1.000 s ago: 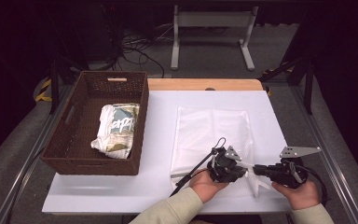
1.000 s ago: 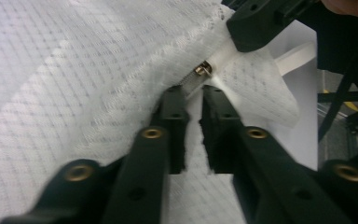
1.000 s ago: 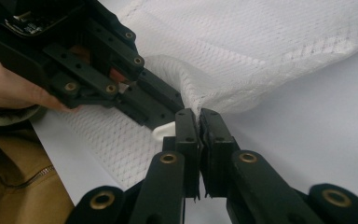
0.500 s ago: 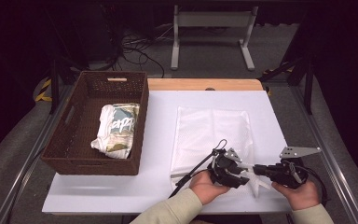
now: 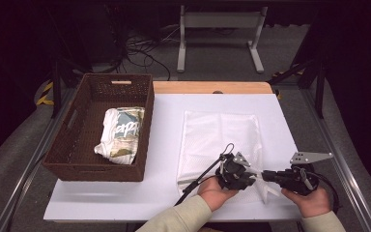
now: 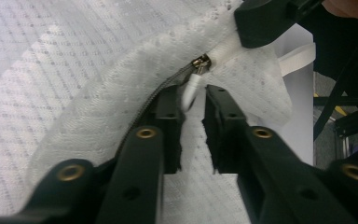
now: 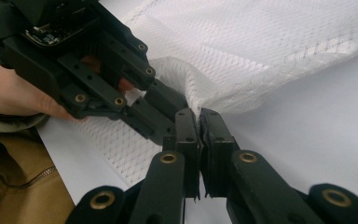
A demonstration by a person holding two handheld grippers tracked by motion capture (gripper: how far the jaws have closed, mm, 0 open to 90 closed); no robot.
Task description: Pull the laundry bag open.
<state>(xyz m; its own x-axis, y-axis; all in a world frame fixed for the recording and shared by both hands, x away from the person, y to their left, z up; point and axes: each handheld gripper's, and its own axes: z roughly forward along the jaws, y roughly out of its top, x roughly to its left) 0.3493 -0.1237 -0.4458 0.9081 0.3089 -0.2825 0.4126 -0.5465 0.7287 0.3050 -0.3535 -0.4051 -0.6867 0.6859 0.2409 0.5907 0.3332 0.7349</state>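
Mesh bag (image 5: 221,140): lying at lower right of the tabletop (image 5: 164,121); judged light, limp.
Right claw (image 7: 199,122): clenched on the bag's corner.
Left claw (image 6: 193,105): just been closing, not yet gripping the zipper pull (image 6: 190,91), judged the best hold.

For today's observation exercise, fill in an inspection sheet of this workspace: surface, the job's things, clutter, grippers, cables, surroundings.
Surface: white table top, wooden strip at the far edge.
Job's things: white mesh zip bag lying flat; its zipper pull sits between the left jaws at the near corner.
Clutter: brown wicker basket at left, holding a folded printed garment.
Grippers: left gripper, jaws just been closing, a gap still open around the pull; right gripper shut on the bag's edge.
Cables: black cable trailing from the left gripper; loose cables on the floor.
Surroundings: dark room, grey stand beyond the table.
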